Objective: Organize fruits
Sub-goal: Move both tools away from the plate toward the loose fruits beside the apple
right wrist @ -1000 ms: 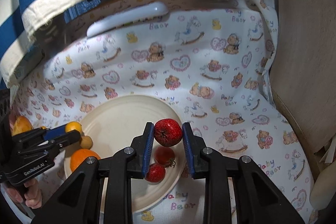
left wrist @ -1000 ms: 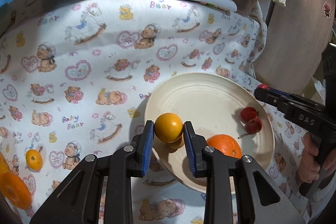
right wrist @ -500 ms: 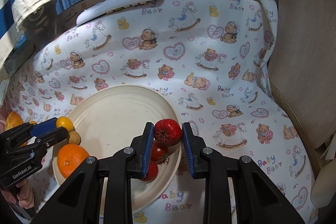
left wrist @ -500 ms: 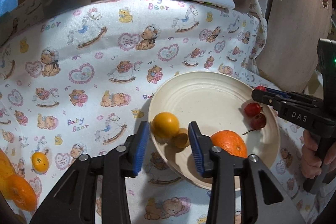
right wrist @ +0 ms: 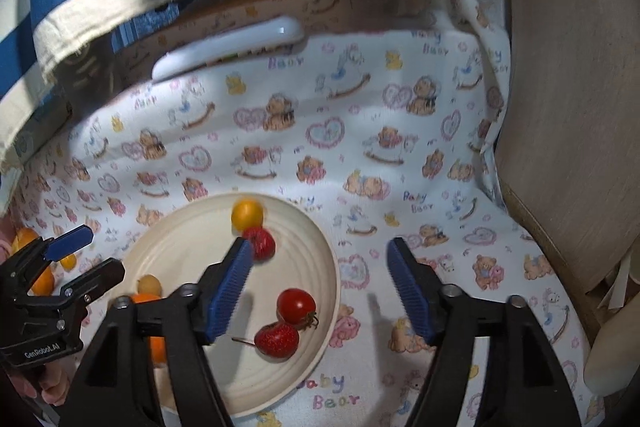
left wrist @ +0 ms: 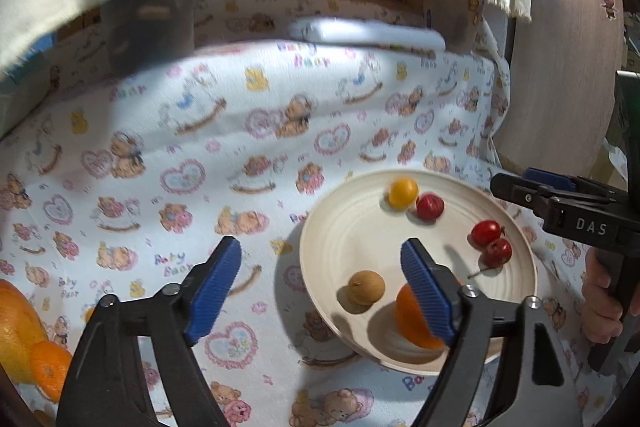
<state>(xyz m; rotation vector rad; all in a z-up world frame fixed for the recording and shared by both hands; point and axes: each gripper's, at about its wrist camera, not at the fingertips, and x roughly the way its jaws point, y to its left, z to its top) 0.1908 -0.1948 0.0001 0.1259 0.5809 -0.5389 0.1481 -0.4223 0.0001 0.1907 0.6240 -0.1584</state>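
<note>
Your black left gripper with blue pads: jaws opening, empty | your black right gripper with blue pads: jaws opening, empty

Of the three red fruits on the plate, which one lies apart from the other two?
The red fruit touching the small yellow fruit at the plate's far side. The other two red ones sit together near the right rim.

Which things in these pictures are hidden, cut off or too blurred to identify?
- Orange: left wrist view, partly behind the tool's blue pad.
- Fruit pile: cut by the left edge.
- White object at the far edge of the cloth: blurred, unidentifiable.
- Person's hand: mostly out of frame.
</note>
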